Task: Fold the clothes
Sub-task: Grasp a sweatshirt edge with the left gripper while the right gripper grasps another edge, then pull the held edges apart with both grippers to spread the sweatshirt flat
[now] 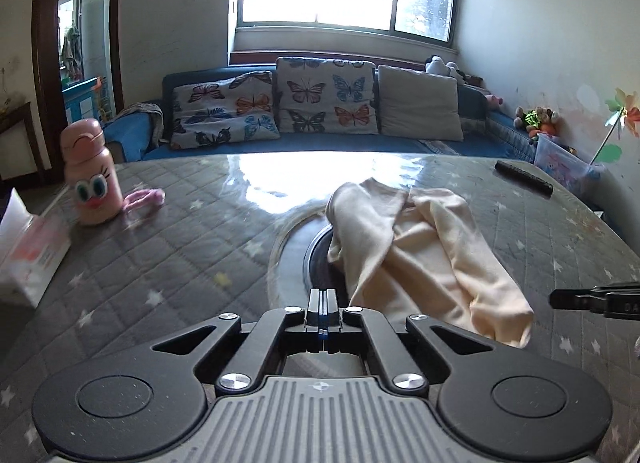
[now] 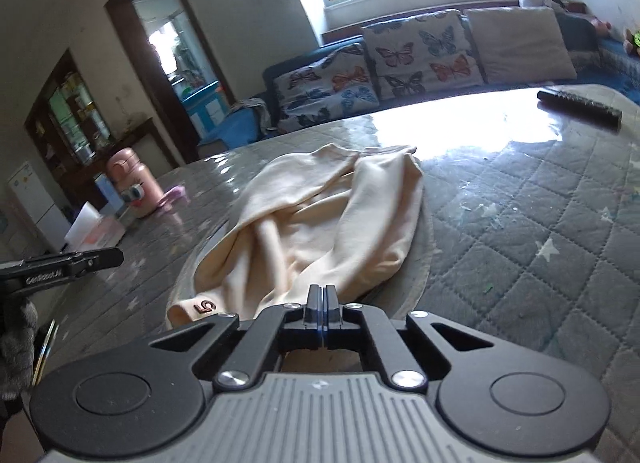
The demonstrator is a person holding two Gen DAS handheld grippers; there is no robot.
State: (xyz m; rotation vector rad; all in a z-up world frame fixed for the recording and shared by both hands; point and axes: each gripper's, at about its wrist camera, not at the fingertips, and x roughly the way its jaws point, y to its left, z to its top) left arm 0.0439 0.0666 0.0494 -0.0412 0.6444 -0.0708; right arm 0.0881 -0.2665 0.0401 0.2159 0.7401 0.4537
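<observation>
A cream garment (image 1: 420, 247) lies crumpled in the middle of the grey quilted table (image 1: 160, 255). In the right wrist view the garment (image 2: 312, 223) shows a small dark mark on its near hem. My left gripper (image 1: 323, 297) is shut with nothing between its fingers, its tips just left of the cloth's near edge. My right gripper (image 2: 323, 291) is shut too, and the cloth's near edge lies right beyond its tips. From the left wrist view the right gripper (image 1: 556, 299) stands a little clear of the cloth's lower right end. The left gripper (image 2: 118, 257) shows at the left edge, apart from the cloth.
A pink bottle (image 1: 92, 175) with a pink strap stands at the table's far left, a white box (image 1: 28, 251) near it. A black remote (image 1: 524, 177) lies at the far right. A round inset (image 1: 296, 247) sits under the cloth. Behind the table is a blue sofa (image 1: 320, 143) with cushions.
</observation>
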